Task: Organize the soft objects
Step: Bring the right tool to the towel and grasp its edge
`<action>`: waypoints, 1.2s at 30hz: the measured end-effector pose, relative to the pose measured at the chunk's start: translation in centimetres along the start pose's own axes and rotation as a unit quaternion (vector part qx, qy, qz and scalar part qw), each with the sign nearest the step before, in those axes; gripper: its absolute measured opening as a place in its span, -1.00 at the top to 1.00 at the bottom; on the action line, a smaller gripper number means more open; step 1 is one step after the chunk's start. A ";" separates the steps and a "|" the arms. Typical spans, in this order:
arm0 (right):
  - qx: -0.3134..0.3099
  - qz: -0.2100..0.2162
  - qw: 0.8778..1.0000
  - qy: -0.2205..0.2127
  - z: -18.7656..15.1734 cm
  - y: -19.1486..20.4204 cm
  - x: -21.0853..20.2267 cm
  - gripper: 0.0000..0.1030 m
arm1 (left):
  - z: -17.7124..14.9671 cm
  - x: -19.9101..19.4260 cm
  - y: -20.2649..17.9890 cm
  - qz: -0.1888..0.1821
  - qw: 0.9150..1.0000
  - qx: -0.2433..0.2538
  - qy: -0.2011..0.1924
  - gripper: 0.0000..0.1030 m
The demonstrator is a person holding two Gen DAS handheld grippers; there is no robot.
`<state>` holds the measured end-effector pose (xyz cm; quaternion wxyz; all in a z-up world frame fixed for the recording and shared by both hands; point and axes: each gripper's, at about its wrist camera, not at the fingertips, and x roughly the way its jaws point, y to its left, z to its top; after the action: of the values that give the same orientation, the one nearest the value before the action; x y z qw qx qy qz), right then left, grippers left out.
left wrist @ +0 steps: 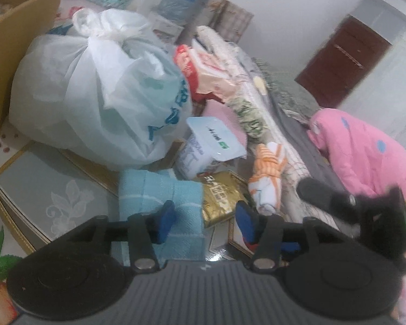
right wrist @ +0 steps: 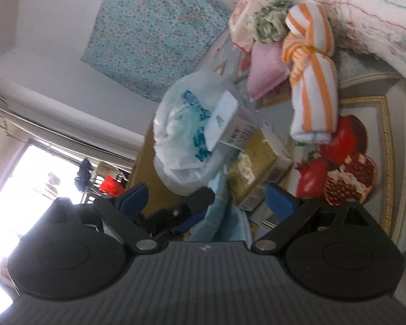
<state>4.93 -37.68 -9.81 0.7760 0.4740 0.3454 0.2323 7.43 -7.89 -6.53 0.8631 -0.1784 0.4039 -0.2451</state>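
Pretty clearly someone's home, looks like a bedroom or living space. The stuff sits on a printed floor mat (right wrist: 387, 146) with pomegranates and gold borders. There's a knotted white plastic bag (left wrist: 94, 94), a cardboard box (left wrist: 10, 40), folded quilts (right wrist: 352, 8), a pink padded jacket (left wrist: 365, 151), rolled towels, and a teal floral cloth (right wrist: 154, 29) against the white wall. Brown wooden door (left wrist: 343, 62) in the back, and a bright window (right wrist: 32, 189) on one side.

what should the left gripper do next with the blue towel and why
Probably back the left gripper away: it stands open, the folded blue towel lies flat on the mat between its fingers, ungripped. The orange striped towel still lies loose nearby.
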 end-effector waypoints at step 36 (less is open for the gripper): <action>0.019 0.002 0.991 0.131 -1.1 2.3 7.6 -0.84 | -3.1 -2.3 -0.1 0.030 0.995 0.091 0.016 -0.56</action>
<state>8.97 -30.81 -10.47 0.7143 0.4550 0.4474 0.2874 3.74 -7.04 -6.94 0.8763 -0.0829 0.3985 -0.2578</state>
